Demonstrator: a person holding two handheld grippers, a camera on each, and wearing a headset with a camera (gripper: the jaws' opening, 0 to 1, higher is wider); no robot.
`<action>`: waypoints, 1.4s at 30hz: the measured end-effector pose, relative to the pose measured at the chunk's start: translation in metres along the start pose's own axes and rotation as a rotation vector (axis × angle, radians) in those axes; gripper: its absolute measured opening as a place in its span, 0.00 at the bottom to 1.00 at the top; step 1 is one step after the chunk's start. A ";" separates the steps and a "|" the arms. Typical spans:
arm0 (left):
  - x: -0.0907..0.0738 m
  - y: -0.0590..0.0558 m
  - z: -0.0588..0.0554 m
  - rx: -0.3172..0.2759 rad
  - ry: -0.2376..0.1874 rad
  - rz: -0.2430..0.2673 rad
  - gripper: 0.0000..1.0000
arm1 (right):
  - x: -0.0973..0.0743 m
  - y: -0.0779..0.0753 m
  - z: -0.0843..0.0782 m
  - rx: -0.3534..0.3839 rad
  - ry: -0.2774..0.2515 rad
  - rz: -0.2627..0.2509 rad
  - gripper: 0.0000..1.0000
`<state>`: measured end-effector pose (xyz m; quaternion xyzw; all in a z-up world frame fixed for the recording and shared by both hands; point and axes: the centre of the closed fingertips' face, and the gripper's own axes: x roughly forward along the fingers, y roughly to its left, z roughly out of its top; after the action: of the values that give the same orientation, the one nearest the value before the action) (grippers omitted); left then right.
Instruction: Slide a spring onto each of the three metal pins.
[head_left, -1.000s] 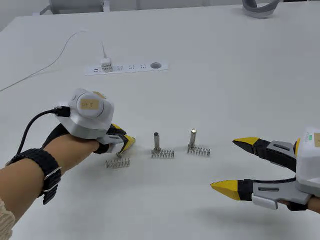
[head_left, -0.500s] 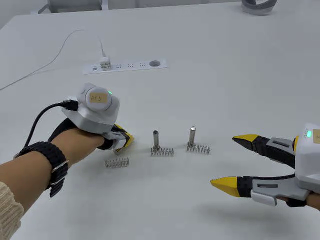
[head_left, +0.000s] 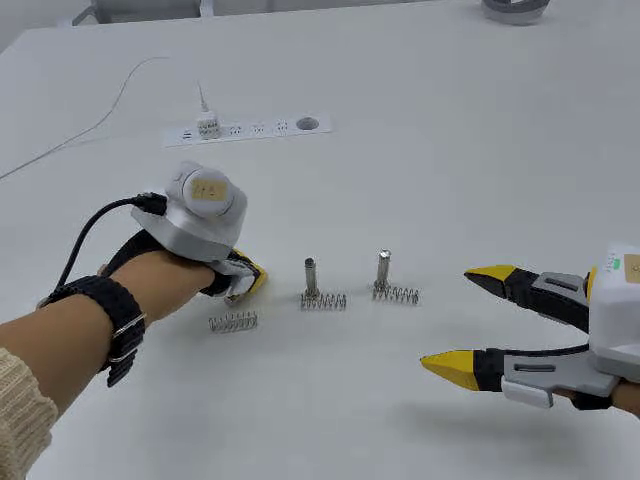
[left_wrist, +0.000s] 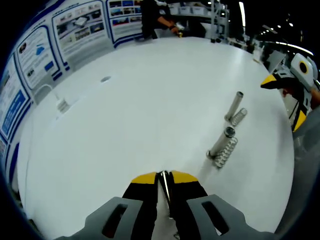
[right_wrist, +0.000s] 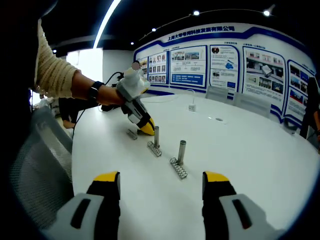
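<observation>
Since one second ago, the left tool (head_left: 250, 283) has been rolled and slightly raised, so that its round cap is turned further upward, while its tip has been kept at the same spot on the worktop (head_left: 420, 170); the right tool (head_left: 460, 318) has been kept in place. The left tool's jaws are pressed together on a thin held pin (left_wrist: 163, 182), of which a narrow silver strip is seen between the yellow tips in the left gripper view. The first spring (head_left: 233, 321) is laid flat just beside that tip, on the side nearer the person, and is not touched by the tool. Between the two tools, the middle pin (head_left: 310, 275) is stood upright with the second spring (head_left: 323, 301) laid at its foot; nearer the right tool, the third pin (head_left: 383, 268) is stood upright with the third spring (head_left: 397, 295) laid at its foot. No spring is threaded onto any pin. The right tool's jaws are spread wide, gripping nothing, and are pointed toward the pins from well apart. A power strip (head_left: 250, 129) with a cable (head_left: 100, 125) is laid on the worktop well beyond the left tool.
</observation>
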<state>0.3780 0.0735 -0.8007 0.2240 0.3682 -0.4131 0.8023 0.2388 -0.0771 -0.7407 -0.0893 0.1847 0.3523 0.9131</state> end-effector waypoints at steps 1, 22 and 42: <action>0.000 0.000 0.001 -0.002 -0.001 0.001 0.09 | 0.000 0.000 0.000 0.000 0.000 0.000 0.68; -0.005 0.002 0.004 -0.054 0.015 0.037 0.07 | 0.000 0.000 -0.001 0.002 0.000 0.002 0.68; -0.032 -0.002 0.010 -0.074 -0.053 0.031 0.07 | 0.002 0.004 0.001 -0.011 0.003 0.016 0.68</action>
<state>0.3683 0.0821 -0.7699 0.1889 0.3582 -0.3923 0.8259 0.2375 -0.0731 -0.7407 -0.0934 0.1847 0.3604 0.9096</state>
